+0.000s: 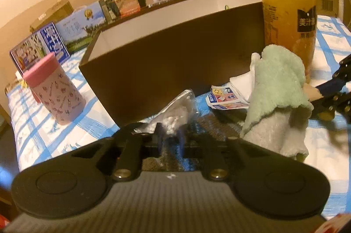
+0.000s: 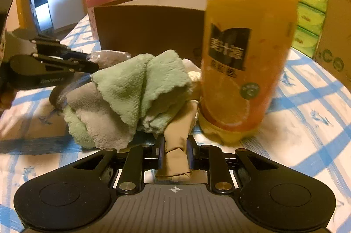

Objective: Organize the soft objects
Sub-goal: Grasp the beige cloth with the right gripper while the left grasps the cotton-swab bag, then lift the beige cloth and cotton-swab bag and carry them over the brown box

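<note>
So far little of the sorting looks finished: the brown box (image 1: 166, 53) stands open on the checked tablecloth (image 1: 54, 136), and the part of its white inside that shows holds nothing, though its floor is hidden from both cameras. Both claws are clenched on something. The left gripper (image 1: 170, 134) has nipped the near end of a crinkled clear plastic bag (image 1: 177, 110) with something white inside, which lies on the cloth just in front of the box wall. The right gripper (image 2: 175, 150) is clamped on a tan cloth (image 2: 177, 145) whose far end runs up under the pile of soft things. That pile, a green towel (image 2: 140, 83) bunched over a grey one (image 2: 98, 121), sits on the cloth touching the base of the orange juice bottle (image 2: 248, 40) and near the box's front corner. A small printed packet (image 1: 226, 97) lies between the towels and the box; whether it is soft I cannot tell. A pink patterned cup (image 1: 54, 92) stands off to one side and is likely no part of the job. By my reading, both held pieces have yet to be lifted into the box, and the towels remain after them, so most of the work is left.
</note>
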A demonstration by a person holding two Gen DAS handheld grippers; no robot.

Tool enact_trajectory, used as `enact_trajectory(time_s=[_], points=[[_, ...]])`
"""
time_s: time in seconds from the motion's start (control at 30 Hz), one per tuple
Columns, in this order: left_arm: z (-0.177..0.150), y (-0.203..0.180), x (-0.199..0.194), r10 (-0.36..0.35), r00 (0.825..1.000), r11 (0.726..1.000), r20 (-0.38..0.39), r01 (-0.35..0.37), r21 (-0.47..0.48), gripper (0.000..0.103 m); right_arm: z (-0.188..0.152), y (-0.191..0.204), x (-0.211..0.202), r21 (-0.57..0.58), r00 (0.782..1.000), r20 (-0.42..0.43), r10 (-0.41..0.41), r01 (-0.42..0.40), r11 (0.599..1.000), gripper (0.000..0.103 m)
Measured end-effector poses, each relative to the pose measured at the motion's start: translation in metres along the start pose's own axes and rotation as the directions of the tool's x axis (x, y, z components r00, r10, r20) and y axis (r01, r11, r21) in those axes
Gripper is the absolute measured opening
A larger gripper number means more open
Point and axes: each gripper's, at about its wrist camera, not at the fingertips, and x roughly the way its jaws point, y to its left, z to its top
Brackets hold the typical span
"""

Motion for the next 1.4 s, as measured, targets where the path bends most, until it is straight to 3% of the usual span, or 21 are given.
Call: enact_trajectory(time_s=[0.23,0.37,0.47,0.53,0.57,0.63,0.7,0.77,0.97,1.03,1.07,1.17,1.23,1.3,1.4], points=[[-0.005,0.001,-0.05,0.043,0.997,0.998,0.06,-0.041,-0.04,0.011,-0.008,-0.003,-0.031,0.044,0.999,0.033,0.0,-0.002,0.999,0.02],[-0.018,-0.006,-0.079,0.018,1.0,0.996,0.025,-0.015,-0.092,0.012,-0.01,0.002,-0.04,0.065,1.0,0.029,0.005,-0.007,0.998,0.019],[-0.032,-0.017,-0.086,-0.016,0.999,0.995,-0.028,0.013,-0.097,0.019,-0.016,0.005,-0.047,0.084,1.0,0.005,0.017,-0.017,0.996,0.02],[-0.04,-0.026,-0.084,-0.014,0.998,0.998,-0.061,0.011,-0.064,0.034,-0.022,0.008,-0.05,0.092,1.0,-0.009,0.01,-0.009,0.996,0.02],[-0.042,-0.031,-0.082,0.001,0.997,0.999,-0.078,-0.004,-0.039,0.042,-0.025,0.009,-0.05,0.089,1.0,-0.013,0.006,-0.005,0.996,0.022],[-0.043,-0.036,-0.081,0.017,0.997,1.0,-0.074,-0.017,0.001,0.044,-0.028,0.012,-0.046,0.081,0.999,-0.05,0.002,0.002,0.997,0.032],[-0.04,-0.04,-0.08,0.019,0.998,0.999,-0.058,-0.017,0.034,0.052,-0.031,0.016,-0.046,0.08,0.998,-0.064,-0.015,0.02,0.997,0.053],[-0.038,-0.042,-0.079,0.019,0.999,0.997,-0.037,-0.017,0.07,0.058,-0.033,0.018,-0.046,0.074,0.999,-0.046,-0.022,0.026,0.997,0.059],[-0.034,-0.046,-0.05,0.006,0.998,0.993,-0.055,0.001,0.122,0.058,-0.03,0.023,-0.029,0.056,0.997,-0.069,-0.03,0.034,0.998,0.059],[-0.036,-0.048,-0.043,0.005,0.998,0.991,-0.066,0.004,0.132,0.055,-0.03,0.025,-0.024,0.051,0.996,-0.078,-0.032,0.036,0.998,0.059],[-0.038,-0.049,-0.04,0.015,0.998,0.99,-0.069,-0.005,0.138,0.047,-0.031,0.026,-0.022,0.049,0.996,-0.082,-0.032,0.036,0.998,0.059],[-0.042,-0.048,-0.041,0.019,0.998,0.992,-0.057,-0.012,0.124,0.035,-0.033,0.028,-0.021,0.038,0.997,-0.074,-0.038,0.041,0.998,0.057],[-0.043,-0.046,-0.044,0.024,0.998,0.994,-0.054,-0.018,0.106,0.032,-0.035,0.03,-0.022,0.031,0.997,-0.071,-0.038,0.04,0.999,0.048],[-0.044,-0.044,-0.048,0.025,0.998,0.997,-0.055,-0.021,0.079,0.03,-0.035,0.03,-0.023,0.032,0.997,-0.07,-0.037,0.039,0.999,0.029],[-0.044,-0.039,-0.056,0.013,0.998,1.0,-0.061,-0.012,0.015,0.029,-0.035,0.029,-0.026,0.035,0.996,-0.077,-0.04,0.043,0.998,0.017]])
